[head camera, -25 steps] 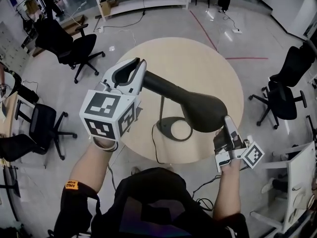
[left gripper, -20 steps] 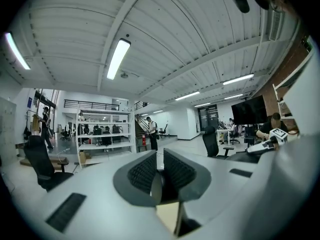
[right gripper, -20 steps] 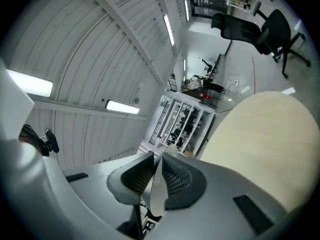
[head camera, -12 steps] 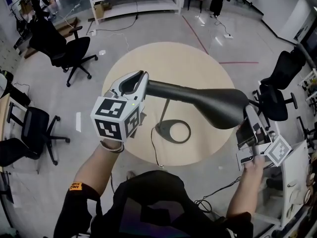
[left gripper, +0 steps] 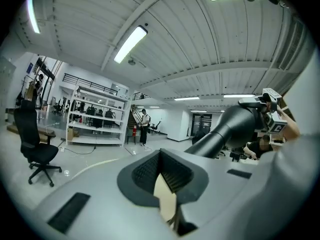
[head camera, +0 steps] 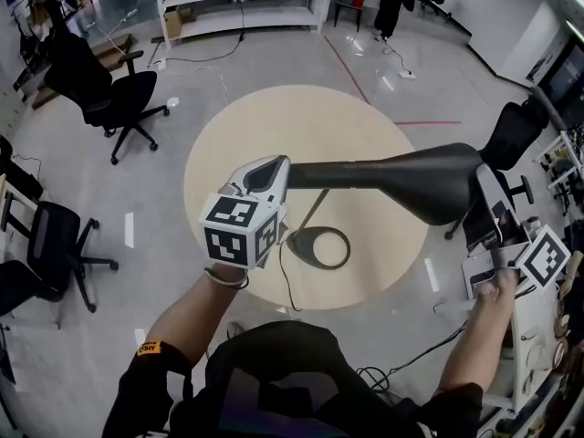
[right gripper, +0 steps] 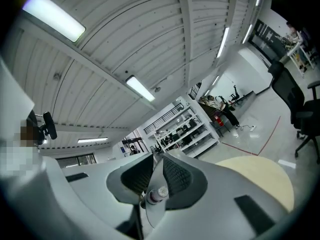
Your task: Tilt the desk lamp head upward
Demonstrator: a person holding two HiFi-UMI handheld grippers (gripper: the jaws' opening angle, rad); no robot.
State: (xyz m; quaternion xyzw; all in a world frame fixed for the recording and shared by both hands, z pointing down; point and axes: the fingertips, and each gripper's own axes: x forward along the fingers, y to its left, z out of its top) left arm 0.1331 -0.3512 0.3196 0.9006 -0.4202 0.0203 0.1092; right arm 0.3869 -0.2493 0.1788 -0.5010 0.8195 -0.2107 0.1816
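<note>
Lamp head [head camera: 429, 181] level across mid-frame above the table [head camera: 274, 126], both tongs pinched shut.
At centre-left my left gripper [head camera: 274, 173], jaws together on nothing, sits at the narrow neck end. At far right my right gripper [head camera: 484, 188], also closed, is beside the wide end. I judge the shell light, rigid and slippery: brace the neck, push under the rim, mind the base [head camera: 294, 241] lifting.
</note>
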